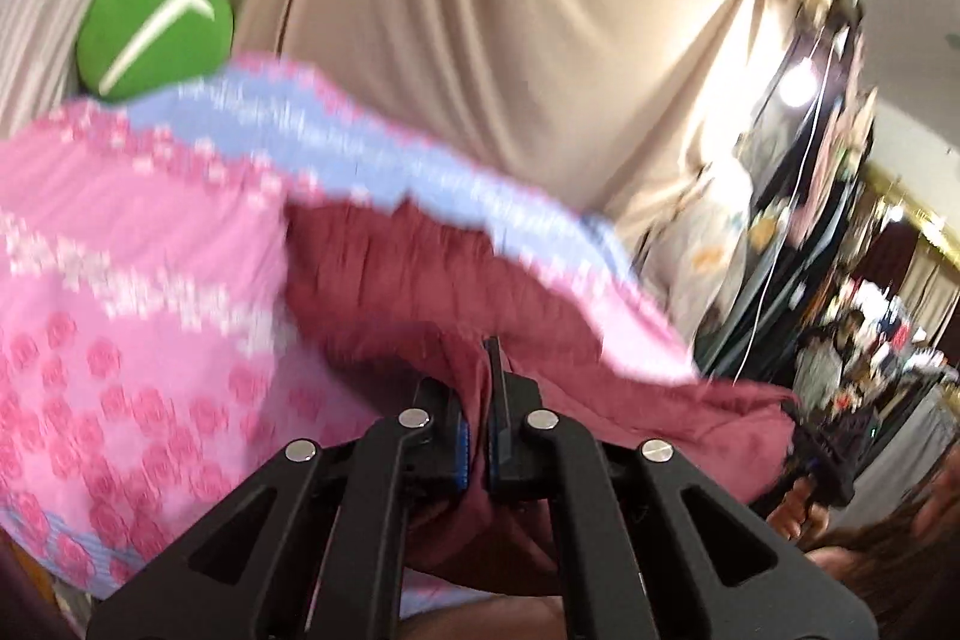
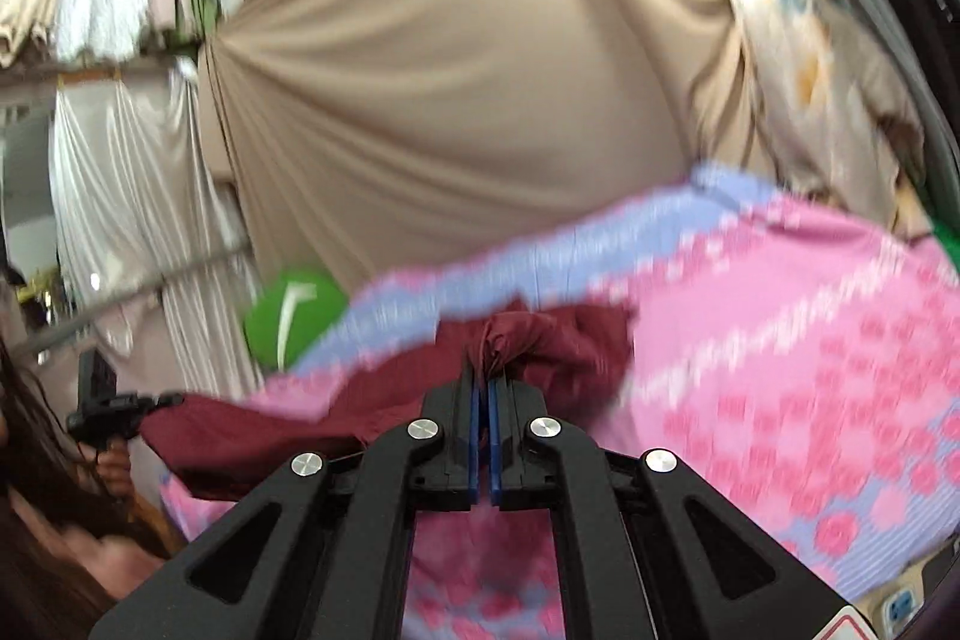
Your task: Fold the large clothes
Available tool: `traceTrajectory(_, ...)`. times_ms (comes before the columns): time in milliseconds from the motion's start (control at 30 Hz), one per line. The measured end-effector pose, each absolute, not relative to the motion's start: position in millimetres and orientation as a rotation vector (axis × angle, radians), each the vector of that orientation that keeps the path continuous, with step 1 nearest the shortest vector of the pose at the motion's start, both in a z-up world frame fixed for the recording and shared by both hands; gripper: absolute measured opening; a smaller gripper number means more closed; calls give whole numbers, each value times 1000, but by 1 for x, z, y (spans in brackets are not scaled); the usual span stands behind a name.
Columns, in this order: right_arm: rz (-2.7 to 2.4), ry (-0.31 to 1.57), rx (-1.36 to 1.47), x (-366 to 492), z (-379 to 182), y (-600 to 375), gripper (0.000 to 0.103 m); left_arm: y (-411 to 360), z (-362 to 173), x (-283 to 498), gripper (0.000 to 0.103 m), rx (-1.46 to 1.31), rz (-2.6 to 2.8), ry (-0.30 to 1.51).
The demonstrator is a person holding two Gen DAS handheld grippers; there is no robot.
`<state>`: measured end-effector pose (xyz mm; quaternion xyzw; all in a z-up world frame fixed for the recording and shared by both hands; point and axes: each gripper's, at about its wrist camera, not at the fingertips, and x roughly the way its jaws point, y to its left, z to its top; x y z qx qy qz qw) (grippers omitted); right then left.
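A maroon garment (image 1: 408, 280) lies bunched on a bed covered by a pink flowered sheet (image 1: 120, 340). In the left wrist view, my left gripper (image 1: 477, 370) is shut on a fold of that maroon cloth, which runs between the blue pads. The cloth stretches right to my right gripper (image 1: 801, 418), held in a hand. In the right wrist view, my right gripper (image 2: 483, 376) is shut on a gathered bunch of the maroon garment (image 2: 540, 334). From there the cloth spans left to my left gripper (image 2: 162, 400). Both views are blurred.
A green round cushion (image 1: 156, 28) (image 2: 294, 316) rests at the far edge of the pink sheet (image 2: 780, 340). A beige draped curtain (image 1: 480, 10) (image 2: 480, 100) hangs behind the bed. Clothes and a lamp (image 1: 798, 88) crowd the right side. The person's hair (image 2: 36, 520) is close by.
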<state>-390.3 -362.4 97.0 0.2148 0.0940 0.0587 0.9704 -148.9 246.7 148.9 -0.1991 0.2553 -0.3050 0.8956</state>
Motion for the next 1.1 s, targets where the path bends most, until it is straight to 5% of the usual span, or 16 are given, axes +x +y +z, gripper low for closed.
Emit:
traceTrajectory(167, 111, 111, 439, -359, 134, -366, 2, 226, 178, -105, 3, -359, -577, 472)
traceTrajectory(367, 55, 228, 437, -225, 146, -388, 2, 182, 160, 23, 3, -287, -422, 598)
traceTrajectory(700, -132, 607, 525, -6, 21, -426, 2, 130, 28, 181, 3, -170, -179, 906)
traceTrajectory(1100, -180, 810, 443, 49, -52, -418, 3, 116, -21, 204, 6, -121, -206, 906)
